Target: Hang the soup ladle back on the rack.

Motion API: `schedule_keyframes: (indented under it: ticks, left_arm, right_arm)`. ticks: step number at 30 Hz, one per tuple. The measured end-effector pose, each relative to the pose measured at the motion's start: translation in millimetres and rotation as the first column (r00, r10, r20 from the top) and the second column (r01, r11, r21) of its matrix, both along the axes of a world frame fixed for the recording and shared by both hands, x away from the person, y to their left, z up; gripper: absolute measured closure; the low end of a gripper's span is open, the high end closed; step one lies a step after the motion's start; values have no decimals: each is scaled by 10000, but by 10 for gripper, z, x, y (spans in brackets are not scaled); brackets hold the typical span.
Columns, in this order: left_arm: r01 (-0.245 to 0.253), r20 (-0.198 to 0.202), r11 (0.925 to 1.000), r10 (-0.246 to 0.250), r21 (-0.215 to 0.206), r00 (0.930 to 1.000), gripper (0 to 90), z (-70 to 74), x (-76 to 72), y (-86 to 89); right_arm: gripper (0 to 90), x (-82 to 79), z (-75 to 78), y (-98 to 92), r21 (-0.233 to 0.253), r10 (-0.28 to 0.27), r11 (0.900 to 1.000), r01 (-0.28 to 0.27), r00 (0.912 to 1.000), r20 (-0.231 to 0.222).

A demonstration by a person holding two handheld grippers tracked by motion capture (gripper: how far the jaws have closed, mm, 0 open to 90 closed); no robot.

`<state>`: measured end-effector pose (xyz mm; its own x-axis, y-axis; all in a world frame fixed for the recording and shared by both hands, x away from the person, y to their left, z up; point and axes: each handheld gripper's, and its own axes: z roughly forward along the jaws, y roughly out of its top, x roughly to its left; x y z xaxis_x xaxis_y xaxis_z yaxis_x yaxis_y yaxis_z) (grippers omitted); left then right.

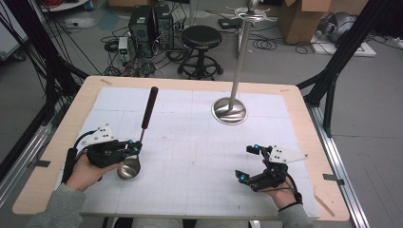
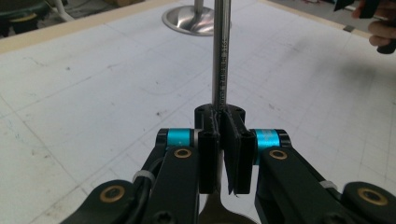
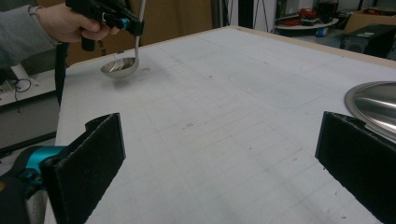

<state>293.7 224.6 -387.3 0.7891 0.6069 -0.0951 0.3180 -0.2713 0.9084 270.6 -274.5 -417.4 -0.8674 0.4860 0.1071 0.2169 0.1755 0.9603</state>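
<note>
Left gripper [image 1: 135,147] clamped tight on the thin steel stem of the ladle [image 1: 129,168], just above the bowl, jaws pressed nearly together with only the shaft between them. Ladle at the near left of the table [image 1: 85,102], bowl seemingly lifted just clear of the white gridded mat [image 1: 190,142] in the right gripper view, though hard to be sure from that angle; dark handle slanting up and away toward the far side. Right gripper [image 1: 249,163] spread wide and holding nothing, low over the mat at the near right, well apart from the ladle.

Main risk from here: a pinch on a smooth round stem so close to the bowl, with the long handle as a lever above it. Likely to let the ladle spin or swing in the jaws on any quick tilt, or slide down through them and clatter onto the mat. Also a chance of the handle tip knocking the steel stand [image 1: 230,110] on a careless sweep toward its hooks.

Mat scuffed and faintly marked, laid on a pale wooden top. Beyond it, grey floor with a black stool [image 1: 201,38], computer towers [image 1: 151,23], loose cables and cardboard boxes [image 1: 304,19]
</note>
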Motion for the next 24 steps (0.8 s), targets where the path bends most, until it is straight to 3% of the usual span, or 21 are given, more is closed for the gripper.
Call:
schedule_keyframes:
  ticks: [10,13,24]
  left_arm:
    - [-300,430,9982,322,-526,9986,843,63,44,-197]
    - [-267,793,9985,305,-484,9964,843,94,45,-270]
    - [36,603,9981,1,-611,9982,843,288,198,-441]
  right_arm:
    - [2,1,0,0,14,-33,10000,33,10000,-24]
    - [2,0,1,0,32,-33,10000,33,10000,-32]
    - [2,1,9,-16,98,-110,9999,110,9999,33]
